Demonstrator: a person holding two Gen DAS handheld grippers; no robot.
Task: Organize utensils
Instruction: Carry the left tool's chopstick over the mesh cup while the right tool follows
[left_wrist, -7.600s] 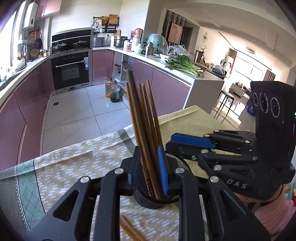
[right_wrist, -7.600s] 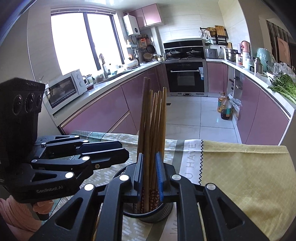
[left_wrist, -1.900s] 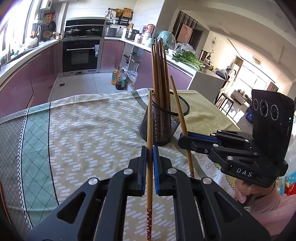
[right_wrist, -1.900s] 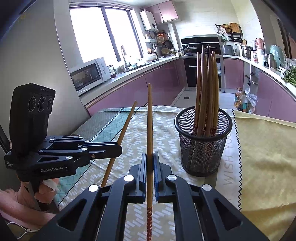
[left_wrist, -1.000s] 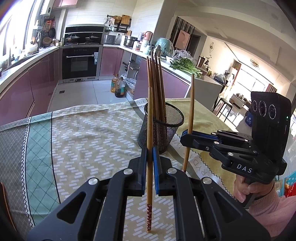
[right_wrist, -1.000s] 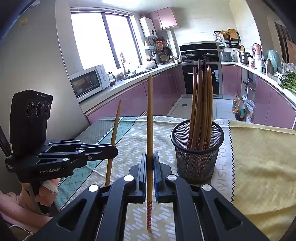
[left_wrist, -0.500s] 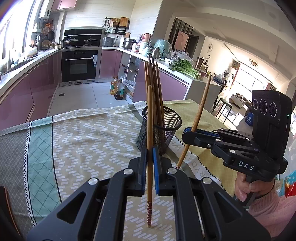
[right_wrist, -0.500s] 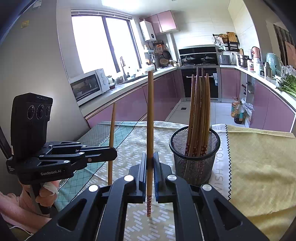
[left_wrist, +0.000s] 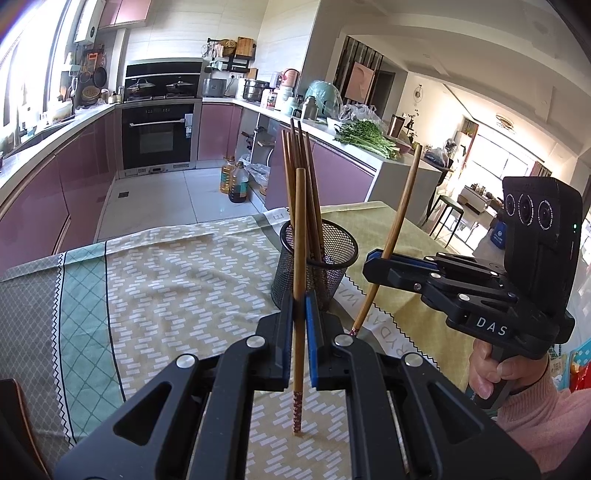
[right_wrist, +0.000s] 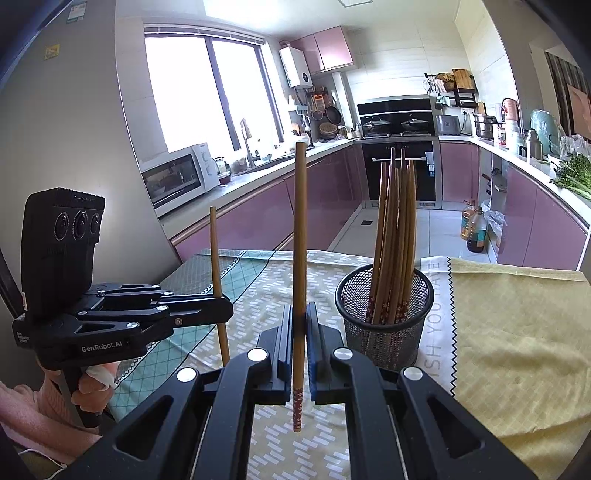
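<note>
You have one chopstick pinched in each gripper, and both need to end up in the mesh holder (left_wrist: 318, 254) standing on the cloth-covered counter (left_wrist: 166, 288). The left gripper (left_wrist: 299, 332) has its fingers pressed onto a chopstick (left_wrist: 300, 258) that stands nearly upright, patterned tip down just above the cloth; the holder lies just beyond it and slightly to the right, so this hand looks the nearer of the two. The right gripper (right_wrist: 300, 339) likewise clamps its chopstick (right_wrist: 300, 258) upright, tip down, with the holder (right_wrist: 384, 317) off to the right and a little farther away. Seen from the left camera, that right-hand stick (left_wrist: 391, 240) leans, its top tilted away to the right. The holder already carries a bundle of chopsticks (right_wrist: 395, 236), patterned ends down, leaning toward its far side, which leaves the near part of the mouth freer. Judging from this, each stick must be lifted until its lower tip clears the rim before it goes in.
</note>
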